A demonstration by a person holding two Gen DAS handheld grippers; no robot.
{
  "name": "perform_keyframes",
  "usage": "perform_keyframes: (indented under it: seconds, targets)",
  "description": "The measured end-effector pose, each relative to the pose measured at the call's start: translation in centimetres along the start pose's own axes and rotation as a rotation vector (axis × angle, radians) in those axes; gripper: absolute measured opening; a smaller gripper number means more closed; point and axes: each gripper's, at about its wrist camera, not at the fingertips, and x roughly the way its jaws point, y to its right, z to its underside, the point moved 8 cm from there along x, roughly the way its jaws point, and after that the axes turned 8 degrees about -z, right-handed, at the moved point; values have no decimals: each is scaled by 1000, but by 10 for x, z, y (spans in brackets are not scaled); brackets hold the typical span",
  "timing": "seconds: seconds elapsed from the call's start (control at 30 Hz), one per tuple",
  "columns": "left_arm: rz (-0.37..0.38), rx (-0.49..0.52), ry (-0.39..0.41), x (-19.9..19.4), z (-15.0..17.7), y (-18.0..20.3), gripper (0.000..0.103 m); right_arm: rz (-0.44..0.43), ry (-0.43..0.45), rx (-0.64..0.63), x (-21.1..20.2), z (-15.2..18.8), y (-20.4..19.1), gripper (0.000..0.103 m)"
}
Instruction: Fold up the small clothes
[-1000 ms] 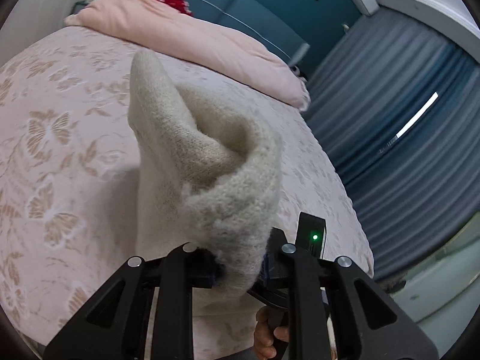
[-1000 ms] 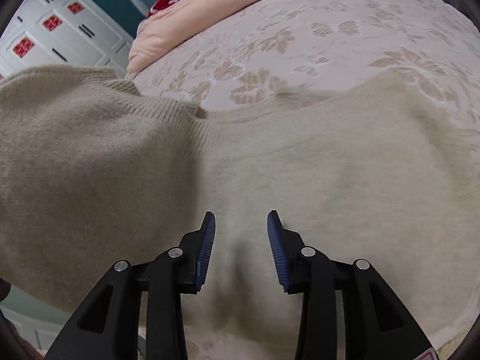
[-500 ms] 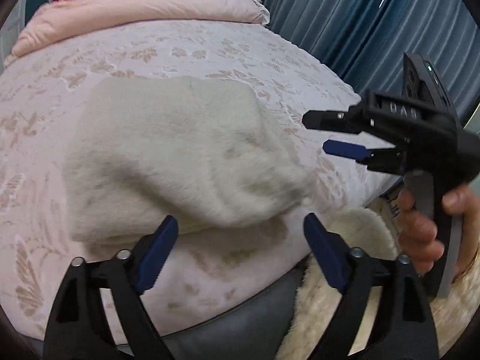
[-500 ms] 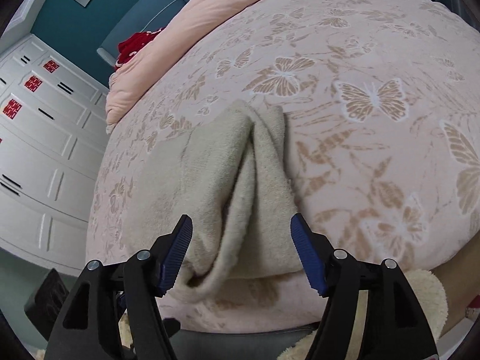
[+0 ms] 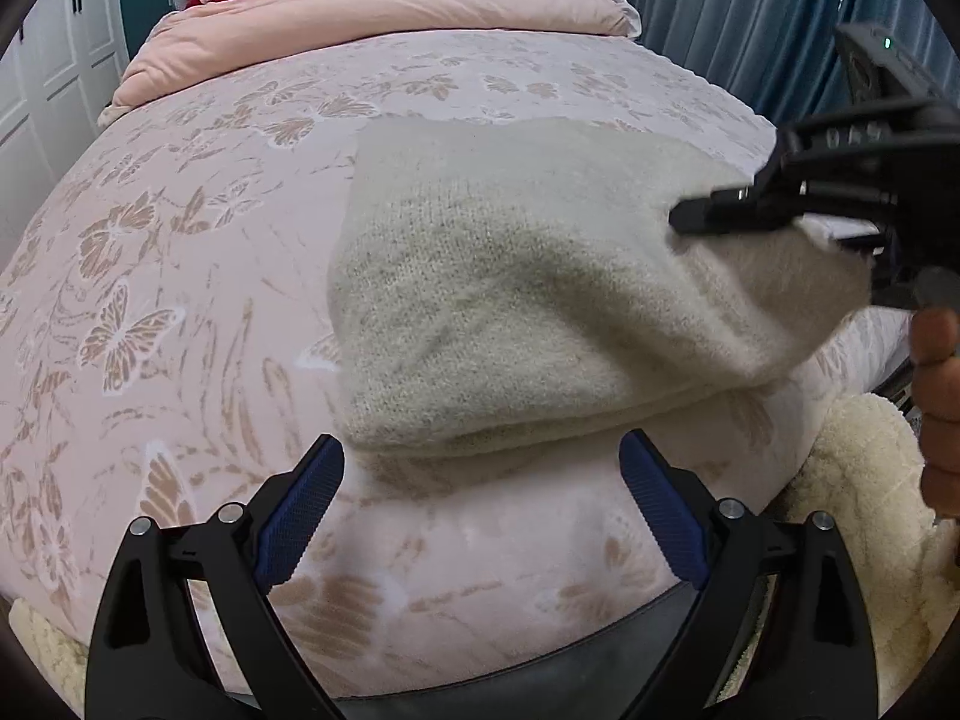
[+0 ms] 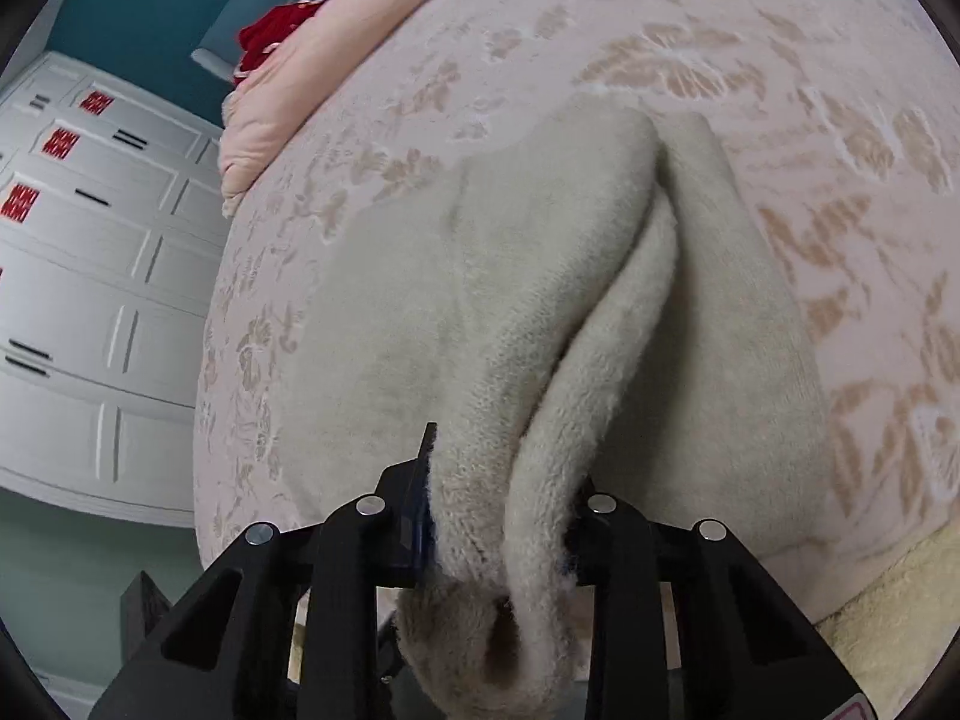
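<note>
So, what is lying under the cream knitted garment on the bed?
Under the cream garment only the pink butterfly bedspread shows. The right gripper pinches and lifts one edge; the left gripper is open. Whatever lies beneath the folded layers is covered.

The left gripper [image 5: 480, 504] hung with its jaws spread wide, gripping nothing. The right gripper [image 6: 501, 531] had its jaws clamped on cream knit fabric (a fold bunched between them), the person's fingers [image 5: 939, 384] on its handle.
</note>
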Motion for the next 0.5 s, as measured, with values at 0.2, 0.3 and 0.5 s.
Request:
perform_keyframes:
  seconds: [0.2, 0.3, 0.5]
  targets:
    - [0, -47, 13, 0, -14, -5, 91, -311, 170, -108, -70, -44, -80, 20]
    - [16, -93, -9, 7, -19, -8, 91, 43, 152, -139, -50, -46, -7, 20]
    - [-10, -126, -32, 19, -20, -9, 91, 137, 45, 31, -16, -18, 74, 21]
